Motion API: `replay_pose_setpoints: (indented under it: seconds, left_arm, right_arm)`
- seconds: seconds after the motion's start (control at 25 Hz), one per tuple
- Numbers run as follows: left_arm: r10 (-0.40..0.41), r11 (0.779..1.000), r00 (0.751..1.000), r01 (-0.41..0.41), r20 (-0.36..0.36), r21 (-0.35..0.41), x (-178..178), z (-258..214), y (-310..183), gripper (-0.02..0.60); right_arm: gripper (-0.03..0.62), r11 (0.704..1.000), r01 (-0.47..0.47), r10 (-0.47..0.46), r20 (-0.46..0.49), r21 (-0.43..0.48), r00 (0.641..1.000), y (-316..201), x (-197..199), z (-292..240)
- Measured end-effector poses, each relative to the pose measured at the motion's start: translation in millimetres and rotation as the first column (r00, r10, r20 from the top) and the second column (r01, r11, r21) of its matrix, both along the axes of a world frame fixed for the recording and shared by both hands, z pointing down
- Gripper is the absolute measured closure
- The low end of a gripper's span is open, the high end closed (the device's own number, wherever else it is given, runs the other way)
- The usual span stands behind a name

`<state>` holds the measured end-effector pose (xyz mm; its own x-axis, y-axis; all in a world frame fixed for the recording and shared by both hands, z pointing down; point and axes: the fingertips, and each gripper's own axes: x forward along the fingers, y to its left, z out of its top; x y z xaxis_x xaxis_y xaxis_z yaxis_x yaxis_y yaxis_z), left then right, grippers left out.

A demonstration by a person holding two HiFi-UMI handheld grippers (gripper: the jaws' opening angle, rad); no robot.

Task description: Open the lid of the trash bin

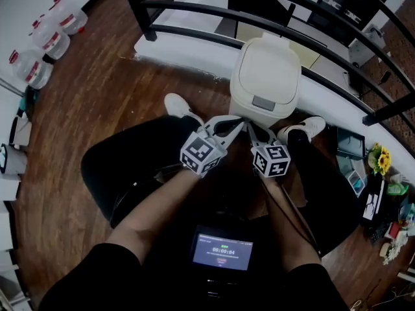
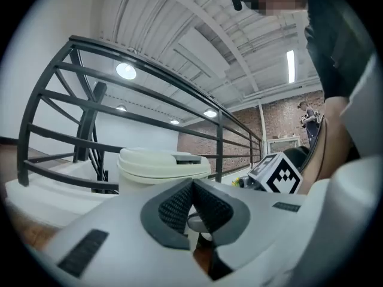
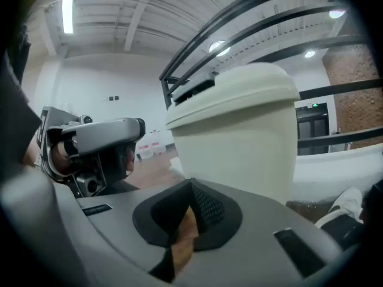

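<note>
A cream trash bin (image 1: 266,80) stands on the wood floor in front of the person's feet, its lid down and a grey push panel (image 1: 264,102) at its near edge. My left gripper (image 1: 237,124) and right gripper (image 1: 250,129) hover side by side just short of the bin's near side, both shut with nothing held. In the left gripper view the bin (image 2: 161,167) rises behind the closed left gripper (image 2: 191,185). The bin (image 3: 239,130) fills the middle of the right gripper view, just past the closed right gripper (image 3: 190,189).
A black metal railing (image 1: 214,11) on a white ledge (image 1: 188,50) runs close behind the bin. White shoes (image 1: 178,105) flank it. Water bottles (image 1: 48,34) sit at far left, cluttered shelves with flowers (image 1: 379,159) at right. A screen device (image 1: 222,251) hangs at the person's chest.
</note>
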<state>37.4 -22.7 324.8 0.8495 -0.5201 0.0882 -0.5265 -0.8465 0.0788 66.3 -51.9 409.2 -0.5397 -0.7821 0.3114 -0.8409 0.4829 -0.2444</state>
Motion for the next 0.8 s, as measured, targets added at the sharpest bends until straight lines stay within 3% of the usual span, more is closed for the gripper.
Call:
replay_pose_setpoints:
  seconds: [0.4, 0.56, 0.8]
  left_arm:
    - [-0.046, 0.992, 0.998, 0.052, 0.049, -0.112, 2, 81, -34, 0.543]
    - [-0.066, 0.992, 0.994, 0.074, 0.082, -0.105, 4, 107, -47, 0.543]
    - [-0.055, 0.984, 0.996, 0.065, 0.066, -0.163, 10, 148, -58, 0.544]
  right_arm:
    - [0.574, 0.994, -0.018, 0.018, -0.001, -0.108, 1.0, -29, 1, 91]
    - [0.574, 0.989, -0.016, 0.015, -0.007, -0.147, 1.0, -39, -1, 129]
    - [0.574, 0.976, -0.038, 0.036, -0.013, -0.212, 0.999, -43, 3, 184]
